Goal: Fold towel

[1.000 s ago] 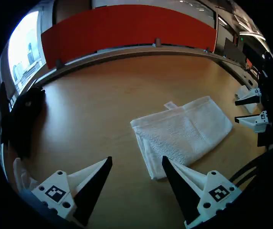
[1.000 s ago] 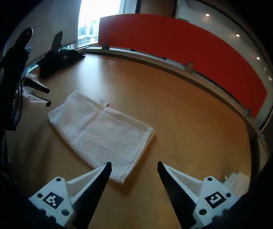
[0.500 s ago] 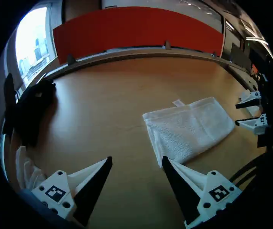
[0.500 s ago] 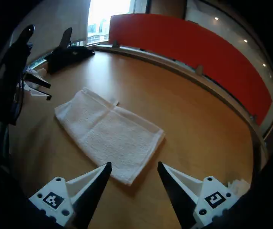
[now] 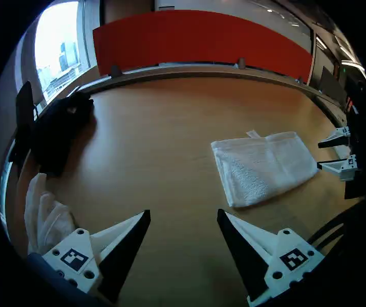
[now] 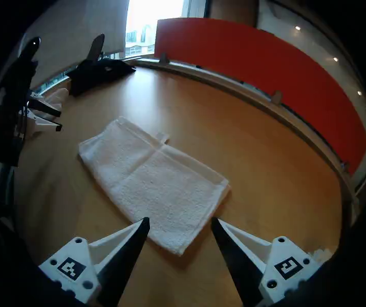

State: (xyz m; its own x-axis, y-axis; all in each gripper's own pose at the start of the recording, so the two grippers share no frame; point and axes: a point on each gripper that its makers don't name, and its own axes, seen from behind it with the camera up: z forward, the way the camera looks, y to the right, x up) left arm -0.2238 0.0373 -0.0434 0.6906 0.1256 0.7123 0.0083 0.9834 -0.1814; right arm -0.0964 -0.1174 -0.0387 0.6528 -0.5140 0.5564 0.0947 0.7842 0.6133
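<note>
The towel (image 6: pixel 152 179) lies folded into a flat white rectangle on the wooden table (image 5: pixel 157 133), with a small tag poking out of its far edge. In the right gripper view its near corner sits between the two fingers of my right claw (image 6: pixel 179 220), which is spread wide and has hold of nothing. My left claw (image 5: pixel 183 212) is just as wide open and empty over bare wood, with the towel off to its right and well apart from its fingertips. In the left gripper view the right claw's white fingers show just beside the towel's right end. A crumpled white cloth (image 5: pixel 47 217) lies near my left claw on the left, a black bag (image 5: pixel 60 133) sits beyond it, and a red panel (image 5: pixel 203 38) runs along the table's far edge.
</note>
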